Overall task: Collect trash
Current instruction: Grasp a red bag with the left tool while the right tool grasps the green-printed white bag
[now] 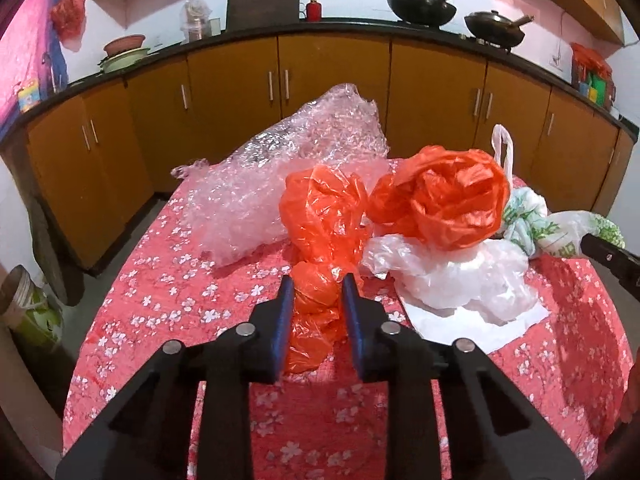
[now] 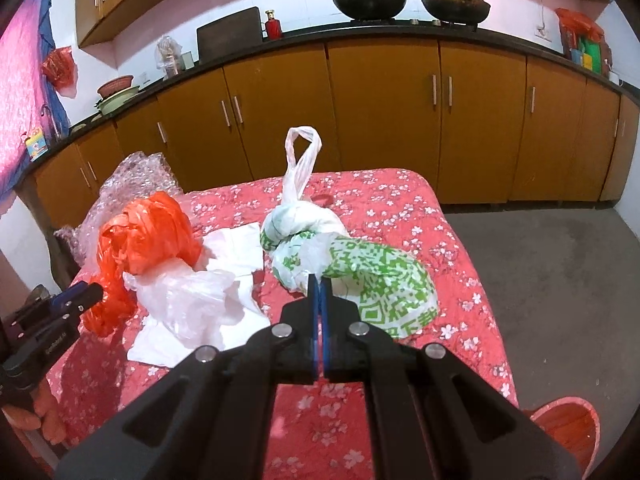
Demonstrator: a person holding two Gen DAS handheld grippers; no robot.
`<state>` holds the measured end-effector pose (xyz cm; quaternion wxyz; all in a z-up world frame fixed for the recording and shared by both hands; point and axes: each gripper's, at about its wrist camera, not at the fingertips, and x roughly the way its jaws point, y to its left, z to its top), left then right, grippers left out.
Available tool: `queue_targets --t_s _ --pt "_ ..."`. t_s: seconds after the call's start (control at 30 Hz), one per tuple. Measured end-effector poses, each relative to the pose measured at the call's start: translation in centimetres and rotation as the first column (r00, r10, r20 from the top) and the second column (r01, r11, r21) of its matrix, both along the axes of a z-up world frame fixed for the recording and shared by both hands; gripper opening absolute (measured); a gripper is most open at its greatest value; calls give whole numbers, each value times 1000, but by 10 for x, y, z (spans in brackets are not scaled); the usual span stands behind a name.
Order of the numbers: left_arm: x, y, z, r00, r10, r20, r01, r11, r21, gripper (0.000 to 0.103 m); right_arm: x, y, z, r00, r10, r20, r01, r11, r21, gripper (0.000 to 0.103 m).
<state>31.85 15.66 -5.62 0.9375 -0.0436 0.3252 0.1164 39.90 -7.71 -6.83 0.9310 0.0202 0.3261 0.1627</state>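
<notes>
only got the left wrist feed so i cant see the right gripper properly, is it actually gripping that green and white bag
Observer: Yes. In the right wrist view the right gripper has its jaws closed on a fold of the green printed bag.
Operator: anywhere to drop trash on that side
Observer: Possibly. A pink plastic tub sits on the floor by the near right corner of the table; I can't tell if it's a bin.
Operator: how does my left pinch look from there
Observer: The left gripper has its tips buried in the low end of the orange bag.
</notes>
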Motion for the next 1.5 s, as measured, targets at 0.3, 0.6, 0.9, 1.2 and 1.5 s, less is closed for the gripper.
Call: queue_targets --t_s 0.3,0.6,0.9,1.2,1.5 --pt "-18 5 4 999 6 42 -4 999 -47 0 -11 0 9 1000 11 13 -11 1000 1 3" --pt "-27 15 12 998 0 63 6 995 -101 8 -24 -4 15 1000 19 19 -19 1000 6 3" --pt "-1 9 11 999 -4 40 6 999 -41 59 -24 -4 13 1000 25 18 -26 1000 8 3" --pt "16 8 -6 999 1 -34 -2 1000 -31 41 -23 -2 12 999 37 16 -38 999 9 3" --pt "0 2 0 1000 0 4 0 1000 -28 32 -30 -4 14 999 38 29 -38 999 9 3"
